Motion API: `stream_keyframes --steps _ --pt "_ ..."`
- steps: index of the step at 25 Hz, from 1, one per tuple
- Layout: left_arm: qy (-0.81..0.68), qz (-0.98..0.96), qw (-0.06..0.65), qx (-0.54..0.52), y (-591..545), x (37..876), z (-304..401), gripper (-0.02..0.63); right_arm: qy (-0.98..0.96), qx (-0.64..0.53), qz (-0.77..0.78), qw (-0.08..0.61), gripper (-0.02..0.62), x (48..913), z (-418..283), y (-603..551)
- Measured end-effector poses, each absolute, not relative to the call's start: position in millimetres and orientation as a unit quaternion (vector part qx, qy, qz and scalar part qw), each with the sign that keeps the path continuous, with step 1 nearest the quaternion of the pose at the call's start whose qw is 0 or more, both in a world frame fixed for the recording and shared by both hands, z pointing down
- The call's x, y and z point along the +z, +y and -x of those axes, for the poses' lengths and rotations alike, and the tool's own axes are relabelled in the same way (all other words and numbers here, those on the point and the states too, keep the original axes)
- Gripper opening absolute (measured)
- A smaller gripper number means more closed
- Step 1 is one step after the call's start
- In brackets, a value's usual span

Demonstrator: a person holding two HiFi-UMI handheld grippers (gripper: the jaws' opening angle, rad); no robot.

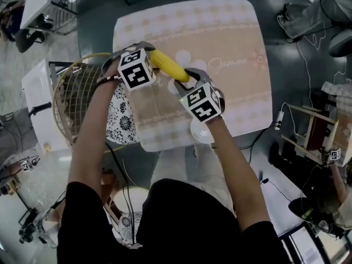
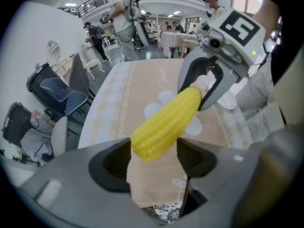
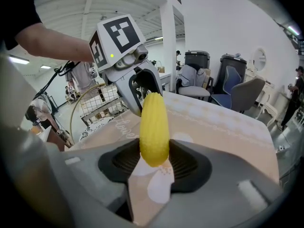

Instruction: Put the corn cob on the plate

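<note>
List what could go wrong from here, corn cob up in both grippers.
1. The left gripper and right gripper each pinch only one end of the corn cob; if they drift apart or one slips, it may drop.
2. The plate sits at the near edge of the table, partly hidden under the right gripper; lowering could knock it off.

Head view, looking steeply down. The yellow corn cob (image 1: 169, 66) was held slantwise above the beige patterned table (image 1: 231, 32), its upper-left end in the left gripper (image 1: 149, 53) and its lower-right end in the right gripper (image 1: 186, 80), each gripper topped by a marker cube. A white plate (image 1: 198, 133), partly hidden under the right gripper, lay at the table's near edge. A wire basket (image 1: 74, 100) and a black-and-white patterned cloth (image 1: 121, 117) stood beside the table's left edge.
</note>
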State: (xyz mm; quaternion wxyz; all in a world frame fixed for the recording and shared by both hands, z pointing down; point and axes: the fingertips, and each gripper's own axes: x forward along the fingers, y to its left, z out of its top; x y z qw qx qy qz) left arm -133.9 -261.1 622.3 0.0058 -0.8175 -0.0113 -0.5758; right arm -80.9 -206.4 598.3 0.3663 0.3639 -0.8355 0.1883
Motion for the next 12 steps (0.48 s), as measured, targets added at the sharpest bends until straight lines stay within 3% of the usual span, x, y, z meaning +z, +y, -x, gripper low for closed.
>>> stream_keyframes --steps 12 --pt "-0.006 0.833 -0.018 -0.553 -193.9 616.5 97.8 0.316 -0.832 0.181 -0.352 0.388 0.187 585.9 45.5 -142.5"
